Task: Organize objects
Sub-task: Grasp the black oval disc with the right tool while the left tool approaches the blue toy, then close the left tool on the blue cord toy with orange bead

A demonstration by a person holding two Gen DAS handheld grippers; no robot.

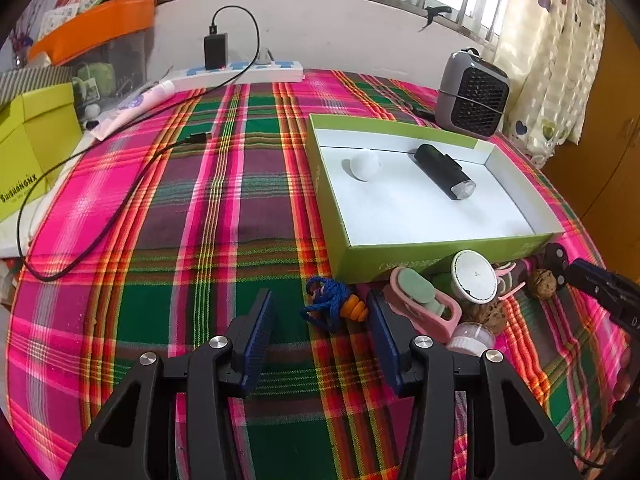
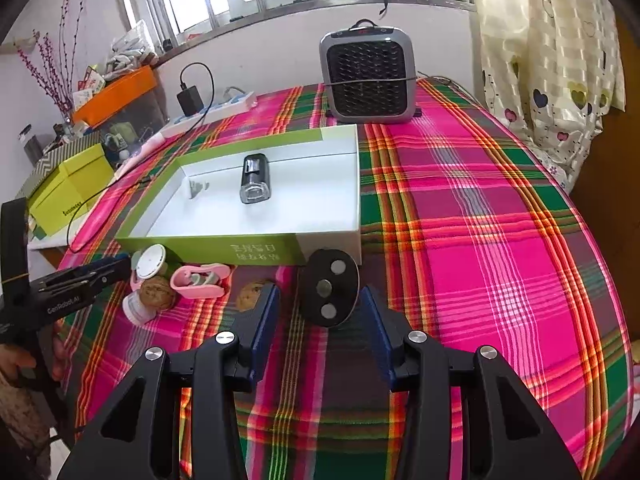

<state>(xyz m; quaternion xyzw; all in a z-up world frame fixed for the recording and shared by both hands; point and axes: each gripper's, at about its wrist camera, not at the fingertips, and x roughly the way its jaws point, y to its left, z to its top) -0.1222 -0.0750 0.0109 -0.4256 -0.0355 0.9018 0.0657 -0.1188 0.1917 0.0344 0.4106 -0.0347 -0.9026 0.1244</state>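
Note:
A green box with a white inside holds a white ball and a black cylinder; the box and cylinder also show in the right wrist view. My left gripper is open around a blue cord with an orange cone. My right gripper is open around a black oval disc with three metal dots. In front of the box lie a pink clip, a white-lidded jar, a small clear jar and walnuts.
A plaid cloth covers the table. A grey heater stands behind the box. A black cable, a charger on a power strip, a yellow box and an orange bin are at the left.

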